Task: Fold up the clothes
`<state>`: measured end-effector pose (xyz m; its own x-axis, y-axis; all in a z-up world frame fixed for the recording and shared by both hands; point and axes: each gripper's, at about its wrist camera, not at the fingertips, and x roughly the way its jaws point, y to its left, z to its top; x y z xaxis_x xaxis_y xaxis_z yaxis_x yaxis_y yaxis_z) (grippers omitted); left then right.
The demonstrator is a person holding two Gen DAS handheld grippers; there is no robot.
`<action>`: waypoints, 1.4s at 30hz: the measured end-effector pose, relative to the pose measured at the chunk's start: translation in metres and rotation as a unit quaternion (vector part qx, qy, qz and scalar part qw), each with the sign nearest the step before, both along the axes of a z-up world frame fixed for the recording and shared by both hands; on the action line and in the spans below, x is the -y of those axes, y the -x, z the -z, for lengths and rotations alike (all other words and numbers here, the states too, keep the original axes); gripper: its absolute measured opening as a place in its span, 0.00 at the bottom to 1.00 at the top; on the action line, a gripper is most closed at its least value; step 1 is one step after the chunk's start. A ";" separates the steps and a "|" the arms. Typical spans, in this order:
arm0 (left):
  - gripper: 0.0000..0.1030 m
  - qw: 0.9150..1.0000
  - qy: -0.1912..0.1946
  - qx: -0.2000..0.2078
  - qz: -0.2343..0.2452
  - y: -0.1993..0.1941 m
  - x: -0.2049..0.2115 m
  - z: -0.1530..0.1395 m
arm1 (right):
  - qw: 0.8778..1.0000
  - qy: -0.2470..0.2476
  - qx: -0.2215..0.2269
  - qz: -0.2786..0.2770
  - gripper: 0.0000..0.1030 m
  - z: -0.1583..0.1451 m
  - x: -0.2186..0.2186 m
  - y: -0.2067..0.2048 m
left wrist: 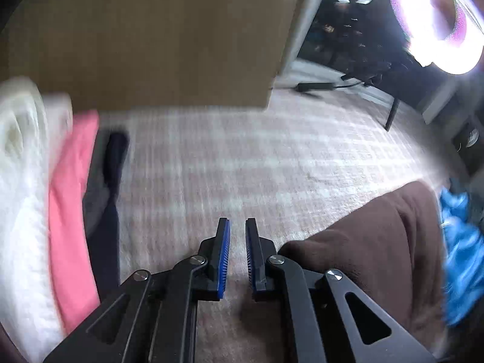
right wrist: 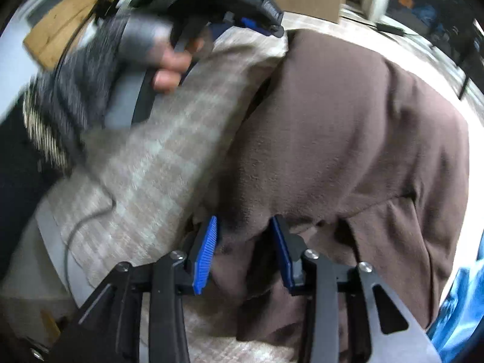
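- Left gripper [left wrist: 237, 227]: jaws slightly apart, empty, above the checked blanket [left wrist: 242, 157].
- Right gripper [right wrist: 245, 227]: jaws wide apart around brown garment [right wrist: 348, 139], apparently not pinching.
- Garment lies bunched near the blanket's right edge.

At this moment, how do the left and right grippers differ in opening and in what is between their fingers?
The left gripper shows a narrow gap with nothing in it, over the bare checked cover; the right gripper is spread wider, with the brown garment bunched between its fingers. The left gripper sits beside the brown garment, apart from it; the right is pushed into its folds. Both have blue ribbed pads on black linkages.
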<state>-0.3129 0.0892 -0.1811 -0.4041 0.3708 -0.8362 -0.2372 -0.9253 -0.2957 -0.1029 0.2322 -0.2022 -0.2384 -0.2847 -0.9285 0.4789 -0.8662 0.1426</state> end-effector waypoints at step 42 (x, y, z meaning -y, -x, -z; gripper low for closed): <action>0.19 0.993 -0.009 0.079 0.084 -0.188 -0.048 0.007 | 0.987 0.035 0.070 0.141 0.54 -0.011 -0.248 0.005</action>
<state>-0.1249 0.1376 -0.1885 -0.1992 0.4369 -0.8772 -0.3369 -0.8711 -0.3574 -0.1081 0.4807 -0.1914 -0.1887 -0.2905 -0.9381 0.1921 -0.9477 0.2548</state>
